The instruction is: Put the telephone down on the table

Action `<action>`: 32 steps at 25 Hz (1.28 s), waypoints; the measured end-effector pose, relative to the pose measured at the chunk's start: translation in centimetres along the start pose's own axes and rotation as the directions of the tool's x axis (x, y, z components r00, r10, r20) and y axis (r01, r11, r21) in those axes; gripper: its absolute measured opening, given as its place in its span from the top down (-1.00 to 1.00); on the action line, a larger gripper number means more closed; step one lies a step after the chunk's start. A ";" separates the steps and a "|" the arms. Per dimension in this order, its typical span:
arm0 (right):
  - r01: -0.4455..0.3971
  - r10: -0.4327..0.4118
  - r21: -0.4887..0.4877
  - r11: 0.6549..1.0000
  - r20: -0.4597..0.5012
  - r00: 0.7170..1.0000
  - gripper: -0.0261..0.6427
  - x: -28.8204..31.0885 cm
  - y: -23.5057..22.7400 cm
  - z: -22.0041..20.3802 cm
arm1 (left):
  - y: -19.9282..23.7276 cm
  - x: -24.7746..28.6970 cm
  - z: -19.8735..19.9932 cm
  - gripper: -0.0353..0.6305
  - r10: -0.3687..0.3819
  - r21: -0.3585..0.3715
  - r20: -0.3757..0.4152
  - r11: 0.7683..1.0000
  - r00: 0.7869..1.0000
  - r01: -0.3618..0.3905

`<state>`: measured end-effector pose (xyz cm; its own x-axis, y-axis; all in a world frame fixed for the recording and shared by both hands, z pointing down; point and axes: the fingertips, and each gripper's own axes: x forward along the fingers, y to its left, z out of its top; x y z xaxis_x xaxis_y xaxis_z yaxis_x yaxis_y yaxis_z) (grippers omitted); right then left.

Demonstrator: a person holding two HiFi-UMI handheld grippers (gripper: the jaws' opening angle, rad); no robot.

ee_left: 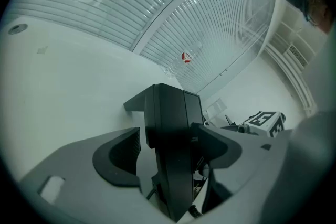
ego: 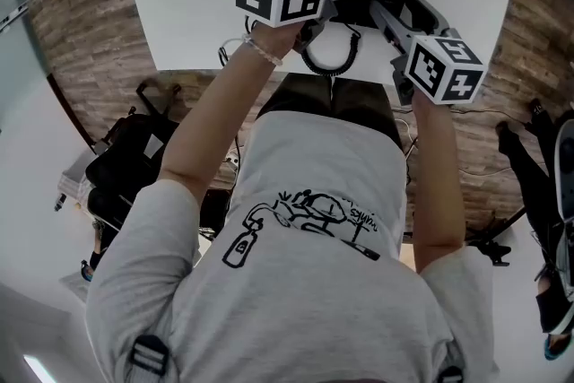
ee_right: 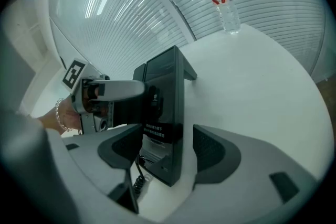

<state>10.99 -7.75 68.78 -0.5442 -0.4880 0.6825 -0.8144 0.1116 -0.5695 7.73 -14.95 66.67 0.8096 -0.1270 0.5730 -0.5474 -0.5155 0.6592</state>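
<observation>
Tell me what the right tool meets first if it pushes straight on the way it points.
The telephone, probably: it already stands between the right tool's open jaws, with a gap at one pad. Beyond it lies the white table, though depth is hard to judge.

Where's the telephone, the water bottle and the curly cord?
telephone [ee_right: 165, 107]: right gripper view, on its dark flat side.
water bottle [ee_right: 226, 10]: right gripper view, on its clear body.
curly cord [ee_right: 139, 181]: right gripper view, on its black coils.

A black telephone [ee_right: 167, 86] stands upright between the parted jaws of the right gripper [ee_right: 167, 139], clear of the right-hand pad. The left gripper [ee_right: 126, 89] reaches its left side. A water bottle [ee_right: 226, 5] stands far back on the white bench [ee_right: 252, 71].
</observation>
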 end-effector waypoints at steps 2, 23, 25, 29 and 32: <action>0.019 -0.019 -0.001 1.000 0.016 1.000 0.12 -0.9 -0.3 0.4 | -0.1 -1.0 -0.1 -0.10 0.022 -0.009 0.005 1.000 1.000 -0.022; 0.196 -0.072 -0.362 0.911 0.328 0.942 0.56 -13.3 6.7 10.0 | -9.0 -15.0 5.4 0.57 0.088 0.156 0.372 0.975 0.924 -0.156; 0.204 -0.061 -0.381 0.902 0.355 0.933 0.57 -14.4 7.9 10.8 | -10.1 -16.5 6.5 0.60 0.087 0.195 0.419 0.964 0.904 -0.183; 0.232 -0.049 -0.413 0.881 0.409 0.911 0.60 -16.7 10.2 12.2 | -11.9 -19.6 8.5 0.68 0.097 0.221 0.504 0.946 0.858 -0.237; 0.247 -0.030 -0.437 0.865 0.446 0.894 0.66 -18.7 12.2 13.3 | -13.2 -21.9 9.7 0.73 0.100 0.244 0.556 0.929 0.825 -0.277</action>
<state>13.91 -8.77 42.96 -0.3724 -0.8261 0.4230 -0.9269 0.3543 -0.1241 -0.74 -13.57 40.68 0.7309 -0.6276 0.2681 -0.6815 -0.6506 0.3349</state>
